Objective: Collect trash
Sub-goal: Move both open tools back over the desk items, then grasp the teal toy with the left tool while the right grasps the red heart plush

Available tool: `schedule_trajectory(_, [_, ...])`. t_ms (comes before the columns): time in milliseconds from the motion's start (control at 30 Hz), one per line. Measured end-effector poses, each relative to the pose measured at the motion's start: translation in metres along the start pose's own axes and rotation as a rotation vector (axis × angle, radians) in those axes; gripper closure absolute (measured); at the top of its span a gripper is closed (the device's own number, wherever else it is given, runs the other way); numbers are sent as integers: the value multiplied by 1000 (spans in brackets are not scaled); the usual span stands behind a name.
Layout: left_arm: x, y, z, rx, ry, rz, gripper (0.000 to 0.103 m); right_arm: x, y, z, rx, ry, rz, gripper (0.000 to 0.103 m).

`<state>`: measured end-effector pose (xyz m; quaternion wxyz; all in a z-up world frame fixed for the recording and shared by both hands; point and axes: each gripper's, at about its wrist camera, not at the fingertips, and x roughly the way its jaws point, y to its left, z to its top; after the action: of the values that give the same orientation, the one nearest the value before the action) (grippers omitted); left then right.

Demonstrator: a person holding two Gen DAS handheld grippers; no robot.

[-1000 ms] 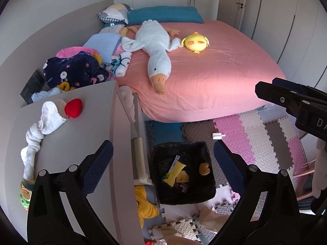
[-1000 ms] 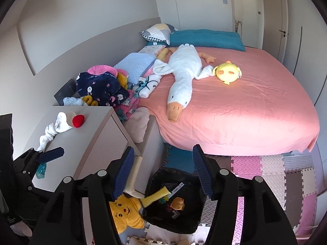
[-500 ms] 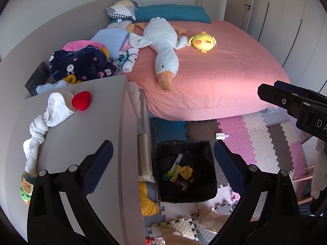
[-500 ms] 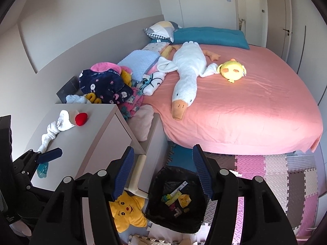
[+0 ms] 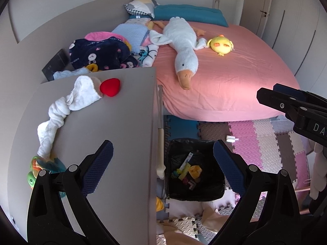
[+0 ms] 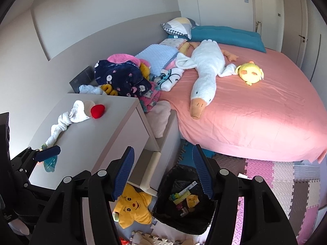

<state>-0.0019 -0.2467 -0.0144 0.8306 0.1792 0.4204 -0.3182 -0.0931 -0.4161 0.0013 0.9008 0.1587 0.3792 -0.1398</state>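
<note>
With both left tongs and right tongs wide and empty above the bin, remaining trash at 1 o'clock of it may be missed, being small against the floor mats.

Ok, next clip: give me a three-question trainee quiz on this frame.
1. True or false: both the left gripper and the right gripper are open and empty.
2. Multiple choice: where does the bin stand? A) on the bed B) on the floor mats beside the dresser C) on the dresser top
3. Fill in: the small white scrap lies on the ___ floor mat, outside the bin.

Key: 1 true. 2 B: the dresser is beside it, and the bed is beyond. 3 pink.
</note>
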Motion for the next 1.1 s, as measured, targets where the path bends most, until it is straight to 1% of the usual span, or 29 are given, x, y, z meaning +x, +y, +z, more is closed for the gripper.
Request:
schedule_trajectory(233, [-7,40,-16,-108,-4,73,8,15,32,-2,-53,33,45,43])
schedule_trajectory(733, [-10,112,-47,-336,39,221,8,52,87,3,-154,93,135,43])
schedule_trajectory(867, [-7,130,-54,-397,48,237,8,66,98,6,-178,107,148,43])
schedule_trajectory(1033, [0,147,-61,-446,58,255,8,82,110,13,-195,120,158,43])
schedule_trajectory(1067, [1,149,-62,-454,59,254,9,84,112,14,-197,122,158,43])
schedule_trajectory(1100, [3,152,-62,-461,57,249,12,86,114,15,-199,123,158,43])
